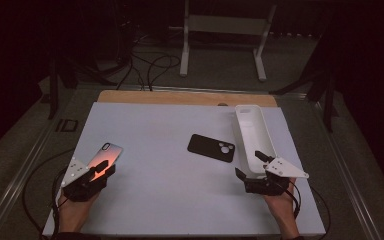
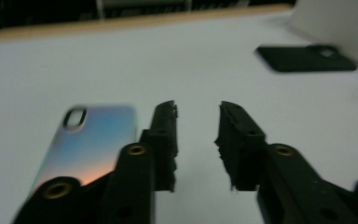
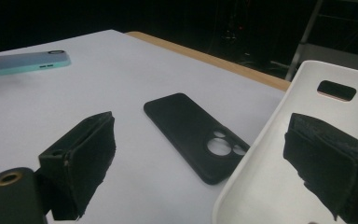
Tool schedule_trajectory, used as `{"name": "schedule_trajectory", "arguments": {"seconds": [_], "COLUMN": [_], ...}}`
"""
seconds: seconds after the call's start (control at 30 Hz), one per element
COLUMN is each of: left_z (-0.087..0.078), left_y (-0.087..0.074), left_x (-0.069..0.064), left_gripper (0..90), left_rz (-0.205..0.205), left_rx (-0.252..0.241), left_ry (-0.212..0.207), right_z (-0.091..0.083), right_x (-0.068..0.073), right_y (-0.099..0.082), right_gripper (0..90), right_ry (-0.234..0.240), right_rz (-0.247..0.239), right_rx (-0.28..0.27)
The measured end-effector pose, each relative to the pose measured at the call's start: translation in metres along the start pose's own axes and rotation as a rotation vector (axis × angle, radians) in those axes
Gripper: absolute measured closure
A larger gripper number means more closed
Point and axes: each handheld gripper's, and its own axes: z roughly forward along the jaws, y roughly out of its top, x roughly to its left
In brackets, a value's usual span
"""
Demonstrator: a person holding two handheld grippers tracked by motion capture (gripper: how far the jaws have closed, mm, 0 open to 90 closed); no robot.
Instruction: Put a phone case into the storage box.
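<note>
An iridescent phone case (image 1: 105,156) lies at the table's left, camera hole away from me. My left gripper (image 1: 107,171) sits at its near end, and in the left gripper view the case (image 2: 91,140) lies just left of the left gripper (image 2: 196,109), whose jaws stand apart with nothing between them. A black phone case (image 1: 211,147) lies mid-table. A large white case (image 1: 252,137) lies at the right. My right gripper (image 1: 250,165) is at its near end, jaws wide. In the right gripper view one jaw hangs over the white case (image 3: 284,177) and the other stands well clear of its wall.
A white mat (image 1: 155,200) covers the table, with a wooden strip (image 1: 180,97) along the far edge. Beyond it stand a white frame (image 1: 225,30) and cables on the floor. Bare mat lies between the two hands.
</note>
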Motion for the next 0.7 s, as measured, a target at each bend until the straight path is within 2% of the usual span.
{"name": "schedule_trajectory", "arguments": {"seconds": [0.03, 0.07, 0.1, 0.13, 0.17, 0.37, 0.43, 0.47, 0.63, 0.7], "left_z": [0.000, -0.006, -0.010, -0.011, -0.015, -0.022, -0.025, -0.028, -0.030, -0.028], "left_y": [0.000, 0.002, 0.003, 0.003, 0.003, -0.001, -0.001, -0.001, -0.001, -0.001], "left_x": [0.000, -0.002, -0.005, -0.006, -0.007, -0.010, -0.009, -0.007, -0.005, -0.005], "left_gripper": [61.8, 61.8, 52.4, 39.1, 27.1, 2.6, 0.0, 0.0, 0.0, 0.0], "left_rz": [0.000, 0.021, 0.028, 0.034, 0.033, 0.055, 0.055, 0.045, 0.043, 0.045], "left_rx": [0.000, -0.025, -0.055, -0.061, -0.075, -0.070, -0.059, -0.070, -0.069, -0.055], "left_ry": [0.000, -0.014, 0.003, 0.014, 0.009, 0.020, 0.031, 0.053, 0.049, 0.050], "right_z": [0.000, -0.001, -0.002, -0.003, -0.004, -0.007, -0.007, -0.009, -0.012, -0.012], "right_x": [0.000, 0.000, 0.002, 0.003, 0.004, 0.007, 0.007, 0.007, 0.005, 0.003], "right_y": [0.000, 0.000, 0.000, -0.001, -0.001, -0.004, -0.004, -0.004, -0.005, -0.005], "right_gripper": [8.9, 8.9, 8.9, 8.9, 8.9, 8.8, 8.8, 8.8, 8.8, 8.8], "right_ry": [0.000, 0.001, 0.005, 0.010, 0.012, 0.038, 0.042, 0.042, 0.041, 0.036], "right_rz": [0.000, 0.000, 0.003, 0.001, 0.003, 0.018, 0.022, 0.026, 0.030, 0.030], "right_rx": [0.000, -0.001, -0.007, -0.013, -0.015, -0.032, -0.038, -0.042, -0.053, -0.058]}}
